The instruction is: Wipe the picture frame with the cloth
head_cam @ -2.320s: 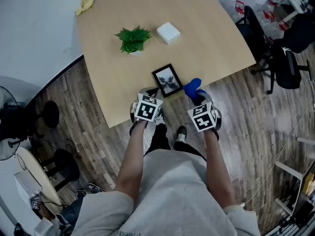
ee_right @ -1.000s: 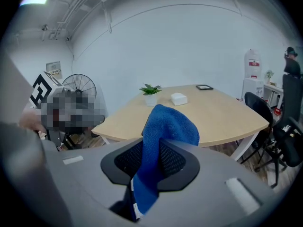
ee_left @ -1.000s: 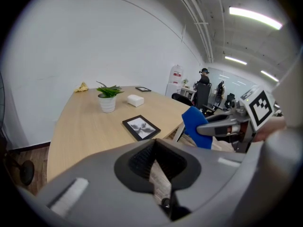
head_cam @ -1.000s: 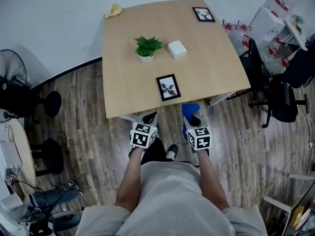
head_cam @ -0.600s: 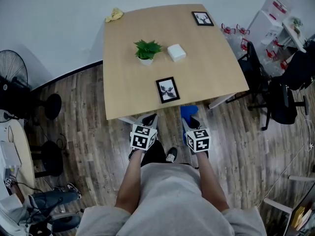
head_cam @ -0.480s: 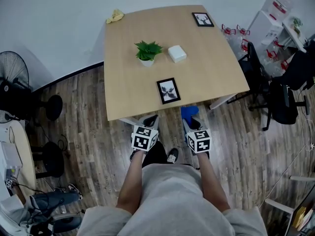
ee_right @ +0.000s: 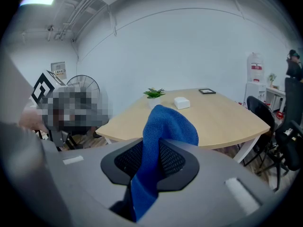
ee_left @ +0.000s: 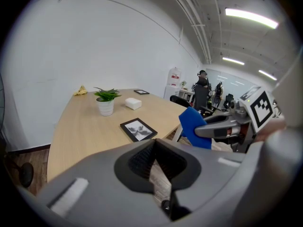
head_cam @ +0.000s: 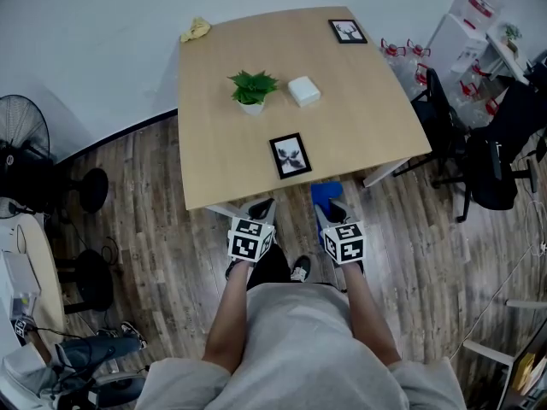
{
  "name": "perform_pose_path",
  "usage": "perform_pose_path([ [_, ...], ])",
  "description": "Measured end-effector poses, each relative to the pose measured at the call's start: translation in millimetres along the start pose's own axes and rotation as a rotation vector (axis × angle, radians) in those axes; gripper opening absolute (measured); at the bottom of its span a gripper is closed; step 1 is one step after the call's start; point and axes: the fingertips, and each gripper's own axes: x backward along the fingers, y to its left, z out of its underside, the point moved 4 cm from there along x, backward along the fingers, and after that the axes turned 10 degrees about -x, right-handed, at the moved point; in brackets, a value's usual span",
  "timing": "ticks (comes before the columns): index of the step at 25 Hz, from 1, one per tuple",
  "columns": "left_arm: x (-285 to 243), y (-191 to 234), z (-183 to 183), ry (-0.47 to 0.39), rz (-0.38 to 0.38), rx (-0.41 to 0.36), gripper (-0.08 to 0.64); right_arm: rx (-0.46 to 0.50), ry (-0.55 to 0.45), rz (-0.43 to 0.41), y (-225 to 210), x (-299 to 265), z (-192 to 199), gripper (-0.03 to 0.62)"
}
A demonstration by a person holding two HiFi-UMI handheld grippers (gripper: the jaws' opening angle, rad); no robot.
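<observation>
The right tool (ee_right: 158, 161) is clamped on the blue cloth (ee_right: 165, 124). The cloth stands up out of the jaws in a rounded fold, and a tail hangs down between them. The left tool (ee_left: 154, 162) has its jaws together with nothing in them.

From the head view, both tools are held side by side over the wood floor (head_cam: 145, 212), just short of the near edge of the worktop (head_cam: 359, 101) and touching nothing on it. The cloth pokes forward to that edge.

The frame (head_cam: 290, 155) lies flat on the worktop close to the near edge, ahead of the two tools and between them. It is black-rimmed with a dark picture on white, and is apart from both the cloth and the tools.

Further back stand a small potted plant (head_cam: 252, 88) and a white box (head_cam: 303, 90), side by side. A second frame (head_cam: 347, 31) lies at the far right corner and a yellow rag (head_cam: 196, 30) at the far left corner.
</observation>
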Motion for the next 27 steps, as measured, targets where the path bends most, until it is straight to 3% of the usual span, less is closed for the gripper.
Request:
perform_pose_path([
  [27, 6.1, 2.0, -5.1, -0.023, -0.021, 0.005, 0.052, 0.004, 0.005, 0.0, -0.3, 3.9, 2.6, 0.075],
])
